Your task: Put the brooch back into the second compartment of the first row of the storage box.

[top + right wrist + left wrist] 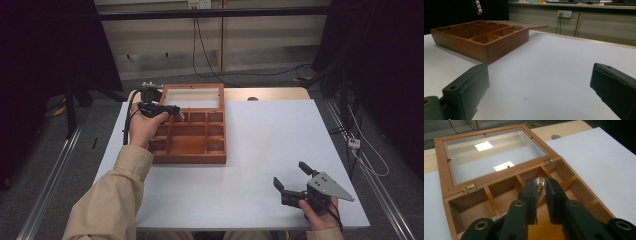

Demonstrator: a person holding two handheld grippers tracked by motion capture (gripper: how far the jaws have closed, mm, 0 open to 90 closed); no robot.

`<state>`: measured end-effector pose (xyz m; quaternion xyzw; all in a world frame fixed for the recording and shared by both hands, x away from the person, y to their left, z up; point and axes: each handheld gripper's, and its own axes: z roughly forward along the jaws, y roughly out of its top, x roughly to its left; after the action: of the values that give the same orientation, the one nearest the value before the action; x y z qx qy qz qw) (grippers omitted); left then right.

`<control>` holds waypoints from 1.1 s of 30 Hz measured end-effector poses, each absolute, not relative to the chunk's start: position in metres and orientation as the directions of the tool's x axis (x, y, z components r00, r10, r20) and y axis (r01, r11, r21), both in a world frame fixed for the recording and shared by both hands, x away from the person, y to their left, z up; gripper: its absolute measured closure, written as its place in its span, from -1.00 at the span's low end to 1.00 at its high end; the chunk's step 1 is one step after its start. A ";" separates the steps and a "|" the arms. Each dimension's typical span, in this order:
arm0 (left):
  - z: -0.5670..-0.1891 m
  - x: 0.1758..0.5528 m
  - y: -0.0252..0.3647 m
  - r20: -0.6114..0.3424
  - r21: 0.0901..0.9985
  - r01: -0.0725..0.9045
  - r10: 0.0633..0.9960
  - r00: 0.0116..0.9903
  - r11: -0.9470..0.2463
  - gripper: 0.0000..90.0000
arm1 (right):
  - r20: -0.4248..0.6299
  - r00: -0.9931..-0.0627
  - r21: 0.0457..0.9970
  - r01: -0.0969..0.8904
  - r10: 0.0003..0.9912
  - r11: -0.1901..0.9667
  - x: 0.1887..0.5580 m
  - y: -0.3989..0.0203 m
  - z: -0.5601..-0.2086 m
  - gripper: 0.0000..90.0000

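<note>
At the ten o'clock part of the white desk [260, 150] in the high view sat an open wooden box [189, 137] with its glass lid [192, 96] folded flat behind it, toward twelve o'clock. The box was split into compartments by thin wooden walls. The left tongs [181, 116] hung over the back row of compartments, held in the person's left hand [145, 127], beige sleeve [112, 200] coming in from seven o'clock. In the left gripper view the left tongs [541, 187] were drawn narrow and pinched a small clear, shiny piece with a gold-coloured part [540, 187] between the tips; what the piece was could not be told. It sat above a back-row compartment just in front of the hinged edge, near the right brass hinge [547, 160]; whether it touched the box floor could not be told.

At five o'clock on the desk the right tongs [292, 177] stood wide with nothing between them, held by the right hand [320, 220], well apart from the box. In the right gripper view the wide right tongs [539, 85] looked across bare desk, box [481, 37] at ten o'clock, and a short string of beads [477, 6] hung at eleven o'clock.
</note>
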<state>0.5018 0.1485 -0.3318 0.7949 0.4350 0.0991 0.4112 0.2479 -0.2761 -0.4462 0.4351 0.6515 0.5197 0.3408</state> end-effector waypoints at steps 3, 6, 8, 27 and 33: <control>-0.332 0.503 0.148 -0.204 0.743 0.609 0.773 0.601 -0.278 0.77 | 0.008 -0.391 0.973 0.214 0.921 0.082 0.248 -0.276 -0.446 -0.97; -0.333 0.504 0.148 -0.207 0.743 0.613 0.778 0.593 -0.269 0.77 | 0.009 -0.392 0.973 0.214 0.920 0.082 0.248 -0.276 -0.446 -0.97; -0.333 0.505 0.148 -0.202 0.741 0.611 0.776 0.598 -0.278 0.77 | 0.013 -0.395 0.974 0.214 0.919 0.079 0.248 -0.276 -0.447 -0.97; -0.337 0.510 0.151 -0.195 0.739 0.617 0.791 0.580 -0.270 0.77 | 0.012 -0.398 0.974 0.212 0.917 0.079 0.248 -0.275 -0.446 -0.97; -0.337 0.511 0.151 -0.194 0.741 0.616 0.793 0.578 -0.267 0.77 | 0.019 -0.395 0.974 0.216 0.918 0.072 0.248 -0.276 -0.446 -0.97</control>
<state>0.5114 0.1515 -0.3371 0.7886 0.4466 0.1085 0.4084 0.2478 -0.2757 -0.4461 0.4359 0.6509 0.5233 0.3355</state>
